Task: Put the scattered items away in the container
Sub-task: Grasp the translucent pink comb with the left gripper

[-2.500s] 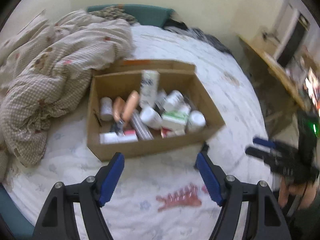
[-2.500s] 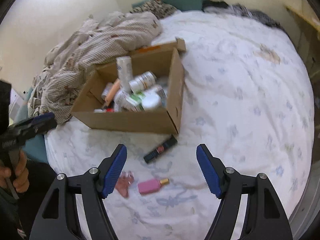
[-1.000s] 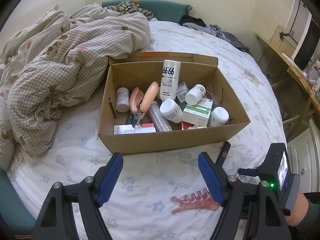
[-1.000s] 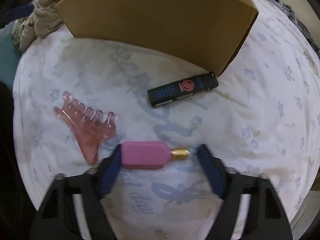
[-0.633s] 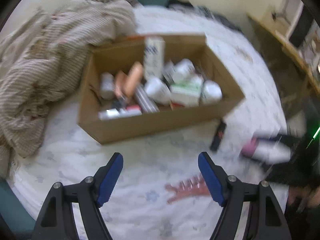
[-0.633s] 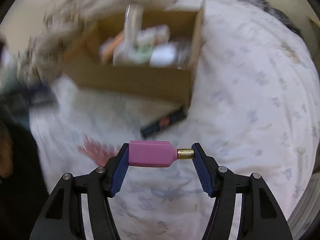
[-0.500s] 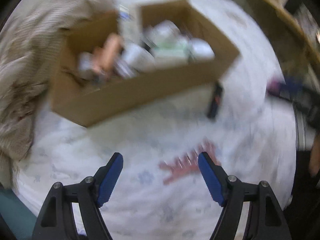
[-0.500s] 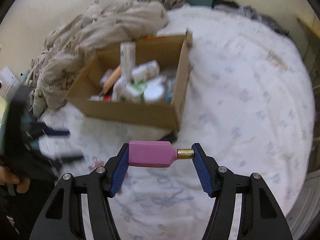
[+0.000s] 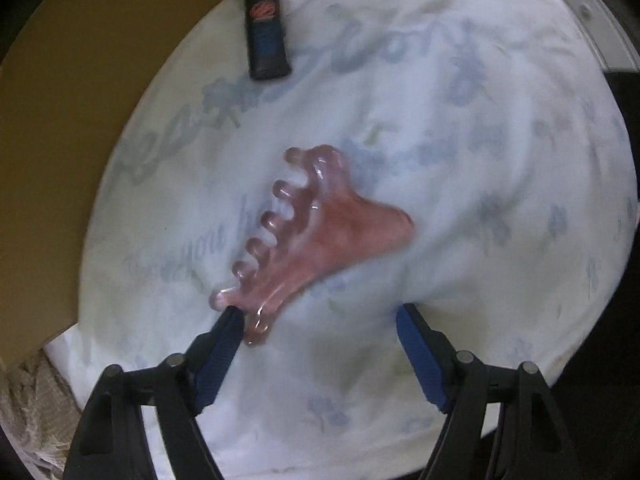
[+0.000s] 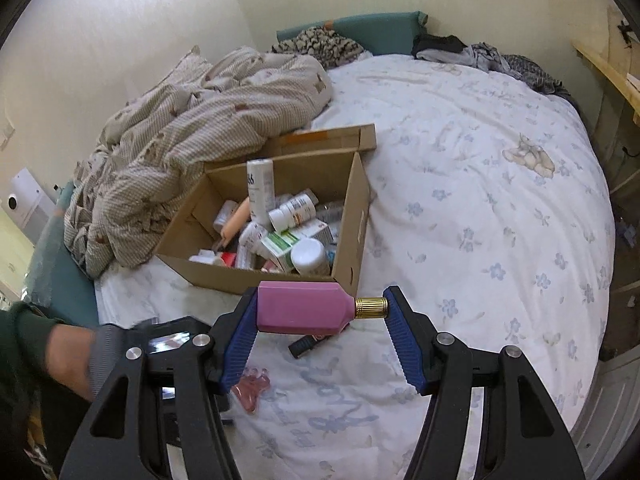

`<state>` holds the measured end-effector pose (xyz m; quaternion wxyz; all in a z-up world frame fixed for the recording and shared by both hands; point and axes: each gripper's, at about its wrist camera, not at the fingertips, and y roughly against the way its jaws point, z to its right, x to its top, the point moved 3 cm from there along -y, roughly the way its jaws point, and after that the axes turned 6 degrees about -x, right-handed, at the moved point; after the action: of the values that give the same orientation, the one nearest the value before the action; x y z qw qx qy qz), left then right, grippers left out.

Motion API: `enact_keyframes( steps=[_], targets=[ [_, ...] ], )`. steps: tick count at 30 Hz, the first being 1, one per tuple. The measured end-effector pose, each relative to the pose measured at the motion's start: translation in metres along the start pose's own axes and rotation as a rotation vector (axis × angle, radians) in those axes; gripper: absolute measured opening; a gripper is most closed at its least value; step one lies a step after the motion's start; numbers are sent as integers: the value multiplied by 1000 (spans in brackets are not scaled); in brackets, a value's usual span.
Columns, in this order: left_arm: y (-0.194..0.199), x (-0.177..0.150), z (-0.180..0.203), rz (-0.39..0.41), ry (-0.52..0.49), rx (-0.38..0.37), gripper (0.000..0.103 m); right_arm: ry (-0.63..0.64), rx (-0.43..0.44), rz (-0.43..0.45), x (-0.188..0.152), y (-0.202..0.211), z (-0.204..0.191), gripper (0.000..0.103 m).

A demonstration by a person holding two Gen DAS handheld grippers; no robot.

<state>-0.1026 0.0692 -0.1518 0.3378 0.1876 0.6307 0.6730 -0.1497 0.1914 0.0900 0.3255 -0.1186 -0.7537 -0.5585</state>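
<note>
Left wrist view, nearest first: we are holding the left gripper [image 9: 320, 320] low over the bedsheet [image 9: 480, 140] with its fingers spread wide and nothing between them. The left finger [image 9: 224, 336] is touching, or nearly touching, the near end of the pink comb [image 9: 316, 232]. The comb is lying flat, its long axis running from about 7 o'clock to 1 o'clock, teeth pointing toward 10 o'clock, so most of it lies ahead of the fingertips and left of the gap's centre. We judge that closing on it calls for a push forward and a slight shift left; as it stands, only the comb's tip is within reach. Farther off, at 11 o'clock, a black tube [image 9: 266, 28] is lying on the sheet just beside the wall of the cardboard box [image 9: 60, 120].

Right wrist view, nearest first: we are carrying a pink bottle [image 10: 304, 308] with a gold cap, and the right gripper [image 10: 320, 310] is clamped on it end to end, long axis crosswise. Below it, the comb [image 10: 250, 392] and the tube [image 10: 306, 344] are lying on the sheet [image 10: 480, 200]; a hand [image 10: 68, 360] at 8 o'clock is holding the other gripper. The box [image 10: 356, 220], open and already holding bottles and cartons, is sitting straight ahead at 12 o'clock, beyond the bottle, beside a rumpled quilt [image 10: 200, 136]. The right hand is the nearer to the box opening, so we judge its drop comes first.
</note>
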Motion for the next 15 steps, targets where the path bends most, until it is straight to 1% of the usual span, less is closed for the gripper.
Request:
enact_keyframes(
  steps=[3,4,5,6,7,8,9,10,12,15],
  targets=[
    [8,5,-13,72,73,-75,80,-27,19,33,4,7,1,66],
    [11,4,-17,100,88,-78,69,-31,23,40,5,9,1,66],
    [13,2,-19,123,78,-31,61,-34,26,46,6,10,1,66],
    [14,0,-21,144,70,13,45,-37,28,52,8,11,1,66],
    [16,-1,-23,157,80,30,31,-39,32,53,9,11,0,66],
    [17,-3,-25,169,90,45,27,-42,35,53,9,11,0,66],
    [19,-4,-27,179,104,51,18,-43,38,51,10,10,-1,66],
    [20,-5,-28,188,117,57,13,-45,41,49,11,8,-1,66],
    [22,-7,-27,198,137,59,10,-43,40,44,11,6,-3,66],
    [40,-11,-18,257,135,67,9,-45,37,40,10,3,-4,66]
  ],
)
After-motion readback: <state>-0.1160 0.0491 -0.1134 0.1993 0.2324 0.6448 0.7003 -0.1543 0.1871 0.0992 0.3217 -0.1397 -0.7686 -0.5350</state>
